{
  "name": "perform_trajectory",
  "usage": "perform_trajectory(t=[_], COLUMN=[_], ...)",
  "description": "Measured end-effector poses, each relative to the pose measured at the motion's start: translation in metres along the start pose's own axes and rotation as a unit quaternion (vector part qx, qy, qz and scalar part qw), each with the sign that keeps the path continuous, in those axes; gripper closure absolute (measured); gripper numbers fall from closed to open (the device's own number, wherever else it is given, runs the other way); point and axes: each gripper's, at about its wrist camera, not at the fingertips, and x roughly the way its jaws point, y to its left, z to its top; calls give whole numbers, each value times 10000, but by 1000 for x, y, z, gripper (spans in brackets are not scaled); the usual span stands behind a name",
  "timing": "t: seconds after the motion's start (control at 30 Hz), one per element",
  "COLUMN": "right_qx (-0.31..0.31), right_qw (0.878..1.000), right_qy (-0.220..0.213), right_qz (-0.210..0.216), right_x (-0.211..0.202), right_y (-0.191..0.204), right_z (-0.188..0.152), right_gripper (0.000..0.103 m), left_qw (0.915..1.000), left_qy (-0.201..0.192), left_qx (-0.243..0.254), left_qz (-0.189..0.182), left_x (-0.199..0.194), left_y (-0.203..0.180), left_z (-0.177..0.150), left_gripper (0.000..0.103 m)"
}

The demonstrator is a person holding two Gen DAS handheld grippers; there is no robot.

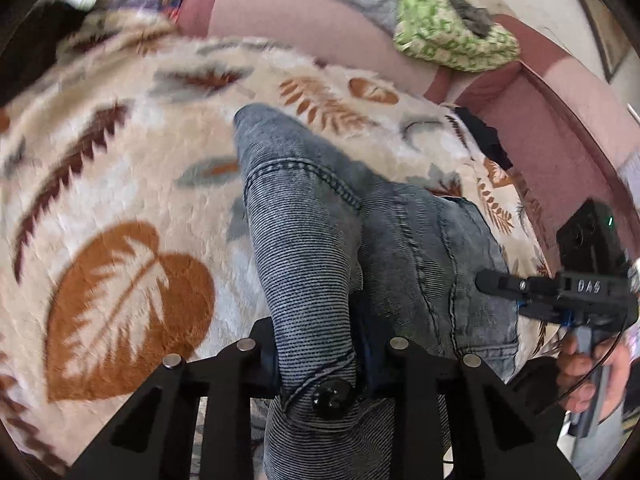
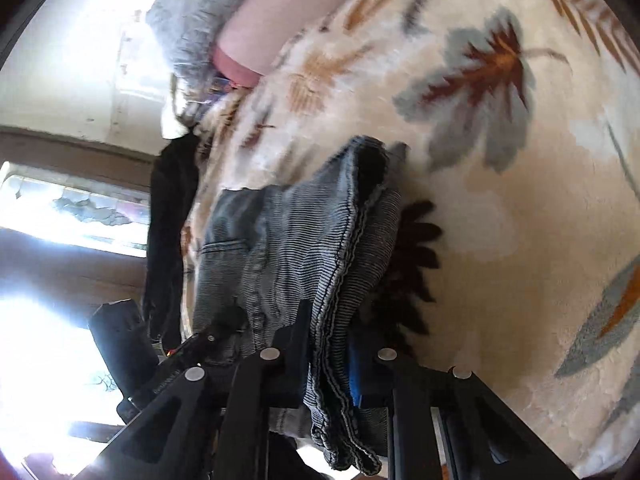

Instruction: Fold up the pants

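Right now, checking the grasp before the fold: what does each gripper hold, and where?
Both hold the jeans: left gripper clamps the waistband by the button; right gripper pinches a bunched seamed edge.

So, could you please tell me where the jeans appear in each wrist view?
Left wrist: the jeans run from bottom centre up to mid-frame, waistband button lowest.
Right wrist: the jeans hang bunched from bottom centre to mid-frame.
Shared landmark: the leaf-print blanket beneath them.

The left gripper (image 1: 322, 354), at the bottom centre of its own view, is clamped on denim. The right gripper (image 2: 326, 356) likewise pinches denim; a hand (image 1: 584, 372) holds it at lower right.
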Motion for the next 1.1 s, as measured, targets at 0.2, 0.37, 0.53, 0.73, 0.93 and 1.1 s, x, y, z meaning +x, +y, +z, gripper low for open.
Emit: perform_trajectory(t=[0.2,0.37,0.53,0.73,0.93,1.1], right_qx=[-479,-796,-853,-463,15,-642], right_qw=[9982,9954,9944,9957,9938,9857], right_qy=[-330,-528,-494,-439,-204,-510], right_qz=[122,7,-369,-670,-1092,-1471], right_x=[-21,-16,8,36,58,29], right_y=[50,86,90,48,0,28], right_z=[29,69,91,101,96,79], right_gripper=[89,89,89,89,84,76], left_qw=[9975,9943,9947,9978,9991,9974], left_qy=[-651,-1031,-997,-602,-183,-586], left_qx=[284,242,192,61,-342,-104], left_qz=[-62,-125,-181,-285,139,415], left_x=[-40,-49,-23,33,66,16], left_y=[-9,4,21,35,49,39], left_z=[33,75,100,97,86,75], left_gripper=[73,73,73,72,41,32])
